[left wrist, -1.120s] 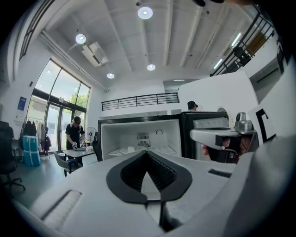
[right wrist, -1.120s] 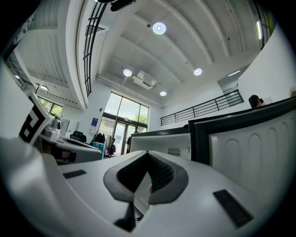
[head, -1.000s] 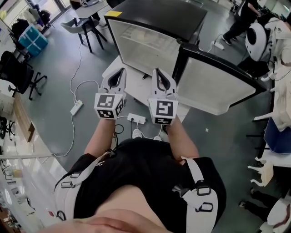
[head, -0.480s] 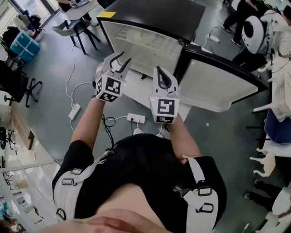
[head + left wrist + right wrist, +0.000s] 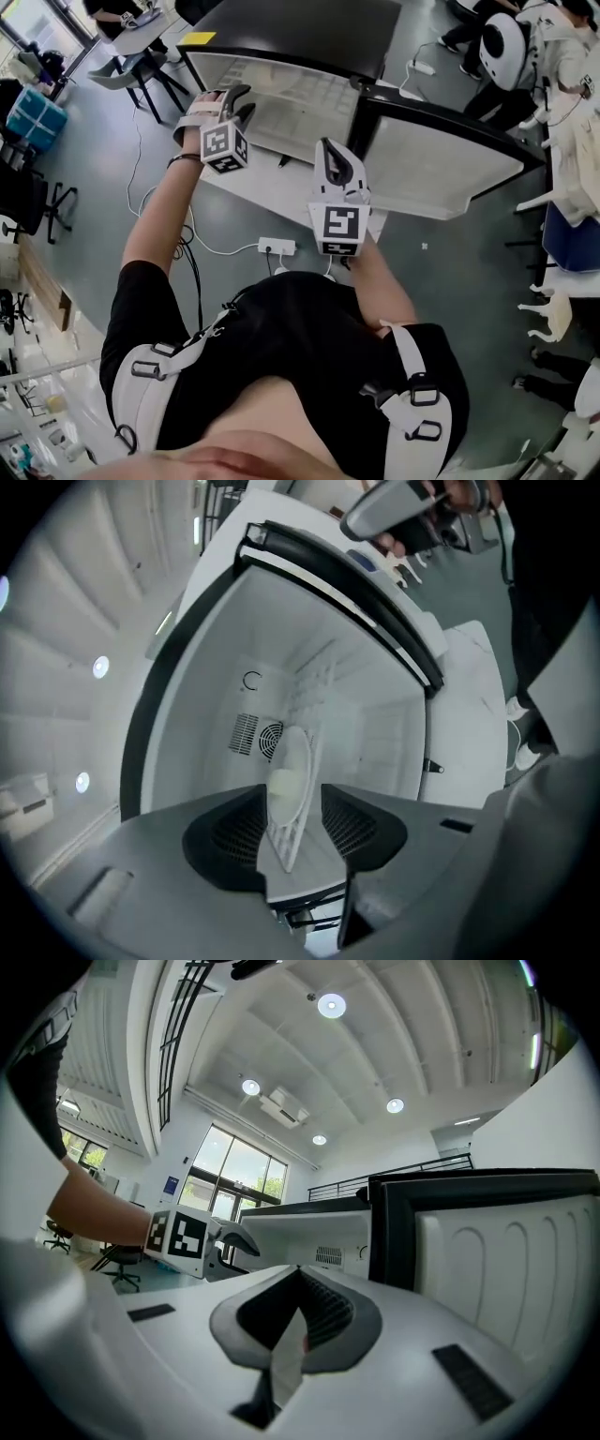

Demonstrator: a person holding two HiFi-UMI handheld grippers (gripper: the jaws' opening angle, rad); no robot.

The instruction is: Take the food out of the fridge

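A small black fridge [image 5: 300, 42] stands on a white table [image 5: 281, 183], its door [image 5: 441, 155] swung open to the right. In the left gripper view, a white plate [image 5: 298, 761] with a pale lump of food [image 5: 283, 782] rests on the wire shelf inside; the view is rolled sideways. My left gripper [image 5: 234, 97] is at the fridge's mouth, its jaws opening, with the plate seen between them [image 5: 292, 822] but farther in and untouched. My right gripper [image 5: 335, 155] hangs in front of the fridge, shut and empty [image 5: 298, 1288].
A power strip [image 5: 267, 247] and cables lie on the floor below the table. Chairs [image 5: 141, 70] and a blue bin [image 5: 33, 117] stand at the left. People are at the top right, beyond the door.
My left gripper left its place beside the right one, travelled up and left to the fridge opening, rolled over and opened. The right gripper has hardly moved.
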